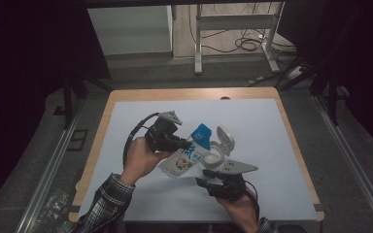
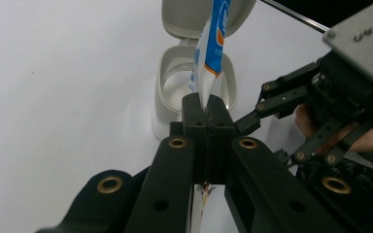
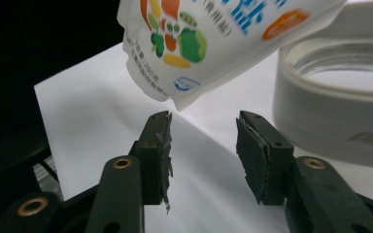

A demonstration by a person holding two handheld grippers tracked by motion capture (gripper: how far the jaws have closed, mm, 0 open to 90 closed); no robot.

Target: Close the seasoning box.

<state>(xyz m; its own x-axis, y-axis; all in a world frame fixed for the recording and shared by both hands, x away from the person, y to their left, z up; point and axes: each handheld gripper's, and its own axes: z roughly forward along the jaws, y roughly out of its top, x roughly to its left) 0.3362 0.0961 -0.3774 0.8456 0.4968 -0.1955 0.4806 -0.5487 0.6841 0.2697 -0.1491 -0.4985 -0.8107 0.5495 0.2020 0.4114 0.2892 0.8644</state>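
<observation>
The left gripper (image 1: 177, 141) is clamped tight on the edge of a printed pouch (image 1: 190, 154), holding it tilted over an open white flip-lid container (image 1: 218, 150) on the surface (image 1: 272, 145). The right gripper (image 3: 203, 141) hangs partly open just under the pouch's lower corner, pads clear of it.

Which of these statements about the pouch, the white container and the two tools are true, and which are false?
1. The left tool is clamped on the pouch. True.
2. The white container has its hinged lid shut. False: the lid stands flipped open.
3. The right tool grips the pouch's bottom corner. False: its jaws stand apart just below the corner, with nothing between them.
4. The pouch hangs tilted above the container's opening. True.
5. The container sits on bare wood. False: it rests on the white mat.
</observation>
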